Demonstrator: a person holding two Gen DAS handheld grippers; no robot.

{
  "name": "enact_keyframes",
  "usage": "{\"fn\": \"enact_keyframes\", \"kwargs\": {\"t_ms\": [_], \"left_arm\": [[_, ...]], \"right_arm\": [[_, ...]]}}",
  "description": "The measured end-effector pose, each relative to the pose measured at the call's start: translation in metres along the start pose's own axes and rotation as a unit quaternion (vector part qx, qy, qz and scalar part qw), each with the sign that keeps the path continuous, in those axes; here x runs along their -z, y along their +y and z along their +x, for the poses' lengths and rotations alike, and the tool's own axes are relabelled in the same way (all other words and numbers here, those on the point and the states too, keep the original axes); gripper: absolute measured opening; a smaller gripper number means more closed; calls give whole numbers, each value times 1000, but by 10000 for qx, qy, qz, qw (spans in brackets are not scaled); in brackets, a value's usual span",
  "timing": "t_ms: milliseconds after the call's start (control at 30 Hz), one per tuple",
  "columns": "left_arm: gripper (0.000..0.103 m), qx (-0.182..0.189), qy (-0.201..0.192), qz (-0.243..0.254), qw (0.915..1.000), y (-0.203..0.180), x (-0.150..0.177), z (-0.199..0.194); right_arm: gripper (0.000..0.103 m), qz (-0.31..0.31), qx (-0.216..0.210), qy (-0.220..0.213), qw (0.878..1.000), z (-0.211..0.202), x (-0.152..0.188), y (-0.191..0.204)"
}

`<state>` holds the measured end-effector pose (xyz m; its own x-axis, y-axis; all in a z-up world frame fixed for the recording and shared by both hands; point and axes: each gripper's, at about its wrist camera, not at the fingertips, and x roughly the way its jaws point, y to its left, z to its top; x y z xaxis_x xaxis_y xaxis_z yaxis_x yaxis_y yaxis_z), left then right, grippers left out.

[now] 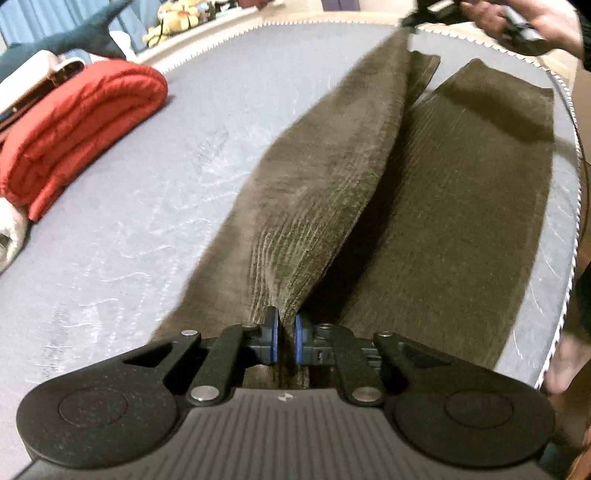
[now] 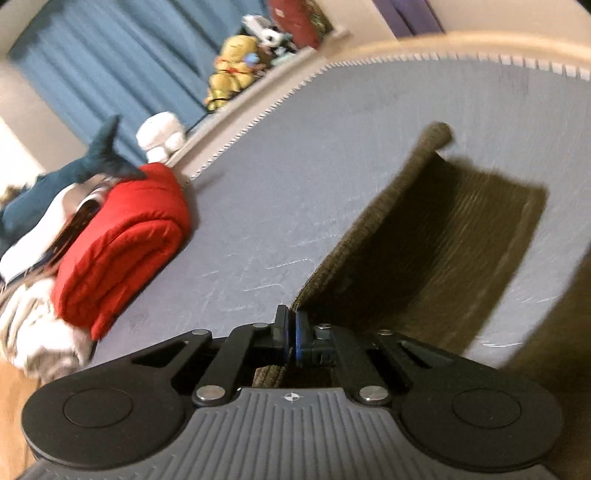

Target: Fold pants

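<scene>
**Brown corduroy pants, both claws clamped on**

Brown corduroy pants [image 1: 424,206] are stretched out across the grey mattress [image 1: 129,229], one leg lying flat, the other lifted and pulled taut between the two claws. Left claw [image 1: 286,332] is pinched nearly shut on a bunched bit of the fabric right at its blue pads [image 1: 273,332] — ribs of the corduroy fan out from there. Right claw [image 2: 290,334] is squeezed tight on the edge of the pants [image 2: 424,240] too, cloth hanging away from it toward the bed. In the left wrist view you can see a hand [image 1: 546,22] holding that other claw at the far end of the raised leg. Folded red blanket [image 1: 74,129] sits off at the side of the mattress, well apart from the pants, with a blue plush shark [image 2: 74,170] on the pile by it.
</scene>
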<state>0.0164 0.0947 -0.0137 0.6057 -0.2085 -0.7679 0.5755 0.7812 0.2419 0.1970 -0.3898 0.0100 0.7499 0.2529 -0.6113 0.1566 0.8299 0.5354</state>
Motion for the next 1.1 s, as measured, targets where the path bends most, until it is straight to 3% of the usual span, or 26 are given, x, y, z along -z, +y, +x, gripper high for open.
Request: {"fn": "enact_keyframes", "kwargs": {"t_ms": [167, 267, 367, 433, 500, 533, 567, 600, 667, 767, 833, 933, 1100], "left_arm": [[8, 401, -325, 268, 9983, 9, 33, -40], [9, 843, -128, 743, 9936, -6, 55, -46], [16, 1130, 43, 1585, 9809, -34, 72, -48], [20, 1186, -203, 1553, 9805, -35, 70, -58], [43, 1214, -556, 1015, 9858, -21, 53, -68], [49, 1177, -782, 662, 9878, -13, 44, -73], [58, 1079, -963, 302, 9890, -5, 35, -75], [61, 953, -1078, -96, 9895, 3, 26, -75], [61, 771, -1076, -690, 9888, 12, 14, -69], [61, 417, -867, -1293, 9869, 16, 1, -54], [61, 249, -745, -1431, 9866, 12, -6, -45], [67, 210, -668, -1345, 9884, 2, -11, -38], [69, 222, -700, -1252, 9894, -4, -14, -33]], "right_arm": [[2, -697, 260, 439, 9963, -89, 29, -5], [2, -1340, 461, 1235, 9822, -129, 60, -19], [5, -1457, 323, 2048, 9674, -144, 79, -50], [7, -1105, 643, 1777, 9757, -160, 71, -78], [14, -561, 738, 1171, 9888, -181, 48, -105], [16, -169, 797, 746, 9939, -194, 36, -122], [24, 201, 901, 363, 9951, -205, 26, -137], [32, 565, 991, 1, 9935, -213, 20, -151], [35, 1147, 1148, -426, 9858, -222, 18, -182], [35, 1507, 1413, -596, 9766, -210, 20, -215], [35, 1723, 1521, -440, 9722, -198, 28, -239], [35, 1841, 1618, -108, 9694, -166, 32, -253], [33, 1241, 1942, 307, 9726, -125, 36, -237]]}}
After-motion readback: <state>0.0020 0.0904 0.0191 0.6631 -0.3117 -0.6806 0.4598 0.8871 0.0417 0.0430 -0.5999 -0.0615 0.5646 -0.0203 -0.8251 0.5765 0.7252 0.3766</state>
